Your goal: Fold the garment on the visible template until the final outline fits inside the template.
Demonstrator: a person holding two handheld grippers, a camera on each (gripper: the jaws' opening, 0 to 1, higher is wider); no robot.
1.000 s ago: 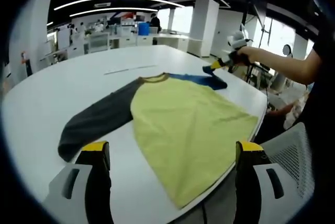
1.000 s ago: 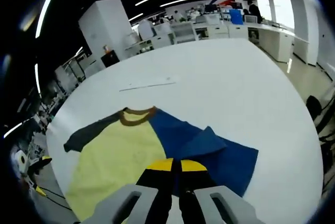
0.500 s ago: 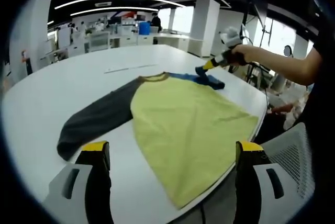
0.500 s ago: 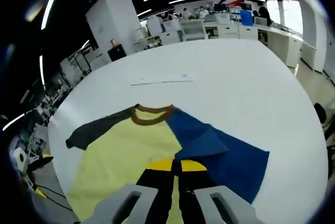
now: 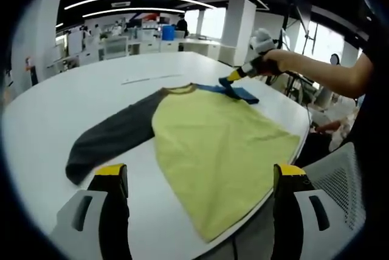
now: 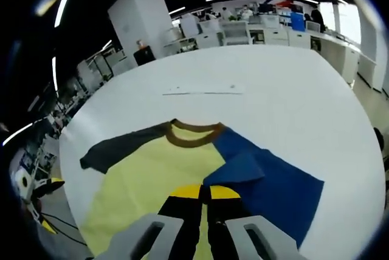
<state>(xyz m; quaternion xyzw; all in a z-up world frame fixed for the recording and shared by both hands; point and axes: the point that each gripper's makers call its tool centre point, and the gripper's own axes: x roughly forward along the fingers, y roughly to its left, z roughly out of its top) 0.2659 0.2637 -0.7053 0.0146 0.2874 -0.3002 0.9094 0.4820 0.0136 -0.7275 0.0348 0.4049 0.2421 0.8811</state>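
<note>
Two claws are in play, and I report each in turn. My right claw [image 6: 203, 194] has its jaws pressed together on the blue sleeve [image 6: 267, 178] of the garment [image 5: 222, 144], lifting a fold of that sleeve over toward the yellow body; the left gripper view shows it at the far side of the desk [image 5: 73, 102], a hand behind it. My left claw [image 5: 200, 178] hangs above the near desk edge with its jaws spread wide and nothing between them. The garment lies flat on the white desk, yellow body in the middle, brown collar [image 6: 193, 136] toward the far side, grey sleeve [image 5: 112, 135] stretched out full length. A thin pale strip [image 6: 203, 92] lies on the desk beyond the collar, well apart from the cloth; I cannot tell whether it belongs to the template, and I see no clear template outline. My judgement: the work is in its early stage. One sleeve fold is under way; the grey sleeve and the body folds remain untouched.
</note>
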